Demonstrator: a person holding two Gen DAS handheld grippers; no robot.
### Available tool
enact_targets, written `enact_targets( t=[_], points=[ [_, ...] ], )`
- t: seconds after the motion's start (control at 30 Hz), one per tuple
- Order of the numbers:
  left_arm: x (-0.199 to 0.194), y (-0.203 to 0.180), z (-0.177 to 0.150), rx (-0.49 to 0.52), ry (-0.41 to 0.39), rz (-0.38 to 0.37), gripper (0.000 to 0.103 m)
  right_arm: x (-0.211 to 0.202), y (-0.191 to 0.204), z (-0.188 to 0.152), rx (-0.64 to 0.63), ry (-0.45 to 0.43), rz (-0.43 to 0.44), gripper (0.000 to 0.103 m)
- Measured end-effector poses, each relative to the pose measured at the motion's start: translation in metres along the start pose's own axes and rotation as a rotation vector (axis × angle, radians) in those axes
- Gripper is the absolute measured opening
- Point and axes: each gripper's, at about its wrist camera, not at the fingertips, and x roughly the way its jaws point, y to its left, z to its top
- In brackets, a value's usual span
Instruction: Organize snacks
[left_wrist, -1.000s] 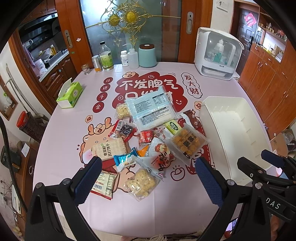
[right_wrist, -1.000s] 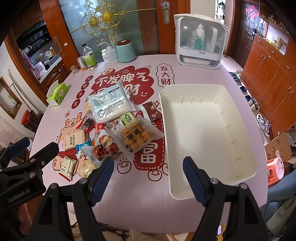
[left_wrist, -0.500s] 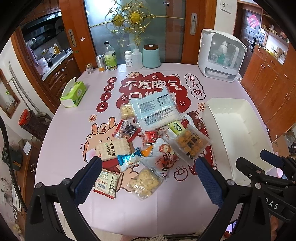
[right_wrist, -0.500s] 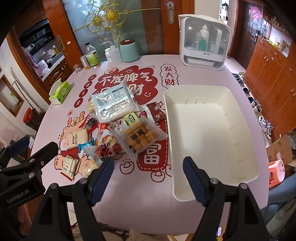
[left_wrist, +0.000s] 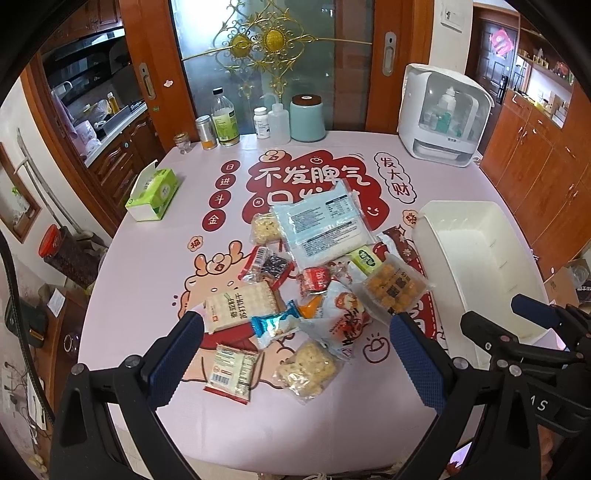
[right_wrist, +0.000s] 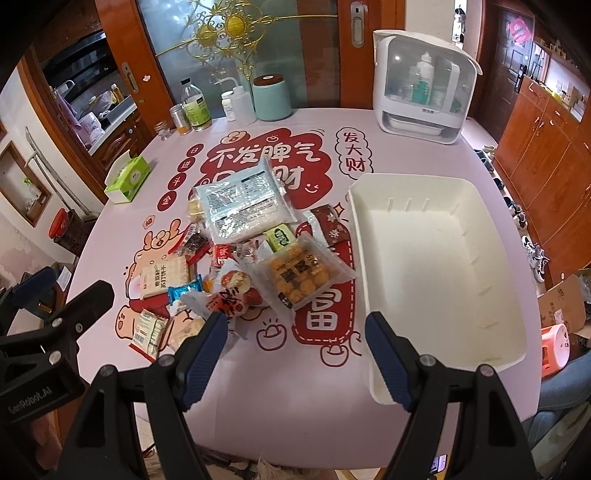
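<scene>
A pile of snack packets lies mid-table: a large pale blue bag (left_wrist: 320, 223) (right_wrist: 243, 206), a clear tray of golden balls (left_wrist: 393, 286) (right_wrist: 299, 275), a cracker pack (left_wrist: 240, 306), a small blue packet (left_wrist: 275, 326), a puffed-rice packet (left_wrist: 308, 365) and a barcode packet (left_wrist: 231, 371). An empty white bin (right_wrist: 432, 258) (left_wrist: 476, 266) stands to the right of the pile. My left gripper (left_wrist: 295, 354) is open and empty above the near packets. My right gripper (right_wrist: 295, 350) is open and empty above the table's front, between pile and bin.
A green tissue box (left_wrist: 153, 194) sits at the left edge. Bottles, jars and a teal canister (left_wrist: 306, 118) line the far edge. A white appliance (left_wrist: 441, 114) stands at the far right. The pink printed tablecloth (left_wrist: 147, 266) covers the table.
Both grippers have moved slightly forward toward the table, so the snacks and bin look a little closer. Nothing on the table has moved.
</scene>
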Motion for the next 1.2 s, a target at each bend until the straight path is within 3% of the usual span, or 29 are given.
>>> enact_targets(
  t=[0.33, 0.53, 0.77, 0.97, 1.07, 1.2],
  points=[
    [0.016, 0.044, -0.002, 0.004, 0.019, -0.008, 0.1, 0.014, 0.037, 0.004, -0.006, 0.018, 0.036, 0.078],
    [0.042, 0.079, -0.02, 0.031, 0.043, -0.008, 0.1, 0.042, 0.058, -0.004, -0.01, 0.049, 0.069, 0.078],
    [0.103, 0.114, -0.057, 0.041, 0.151, -0.007, 0.1, 0.101, 0.08, -0.025, -0.004, 0.158, 0.118, 0.078],
    [0.159, 0.137, -0.088, -0.041, 0.304, -0.079, 0.1, 0.152, 0.085, -0.046, 0.099, 0.29, 0.166, 0.078],
    [0.179, 0.14, -0.094, -0.062, 0.336, -0.094, 0.1, 0.171, 0.088, -0.053, 0.153, 0.322, 0.159, 0.078],
    [0.195, 0.131, -0.099, -0.015, 0.347, -0.105, 0.1, 0.19, 0.091, -0.057, 0.232, 0.357, 0.156, 0.078]
  ],
)
